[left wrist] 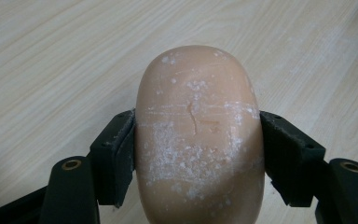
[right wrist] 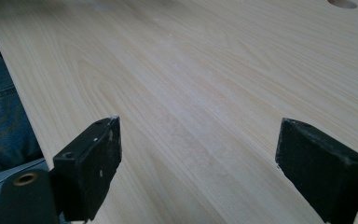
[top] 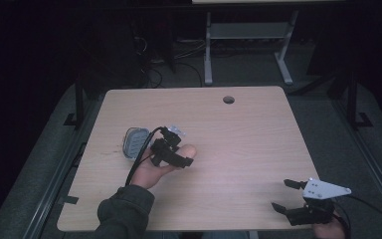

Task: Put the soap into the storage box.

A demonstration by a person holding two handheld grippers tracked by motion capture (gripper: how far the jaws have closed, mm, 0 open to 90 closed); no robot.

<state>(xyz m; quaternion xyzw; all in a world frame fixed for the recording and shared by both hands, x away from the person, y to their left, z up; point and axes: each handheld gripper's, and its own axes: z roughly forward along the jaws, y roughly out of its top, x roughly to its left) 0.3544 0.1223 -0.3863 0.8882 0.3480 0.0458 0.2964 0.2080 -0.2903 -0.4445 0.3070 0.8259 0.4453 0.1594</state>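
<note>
Left gripper: its two black jaws are pressed against the sides of a peach-coloured oval bar of soap, pinching it across its width; seen from the high view, this gripper sits over the left-middle of the counter, held in the person's left hand.
Soap surface: smooth and rounded, dusted with white flakes and crumbs, with fine scratch lines and a short crack near the middle; no lettering can be read on it.
Soap position: held between the jaw pads just over the wood; whether it touches the counter cannot be told.
Right gripper: jaws spread wide, holding nothing, bare wood between them; in the high view it hovers near the counter's front right corner, with a grey three-cornered plate on top.
Jaw pads: matte black blocks, flecked with pale specks.
Pale wood-grain rectangular counter: light laminate with rounded corners and a round cable hole near the far edge.
Small translucent oval dish: bluish, ridged inside, lying on the counter just left of the left gripper.
Sleeve: dark green fabric on the left forearm.
</note>
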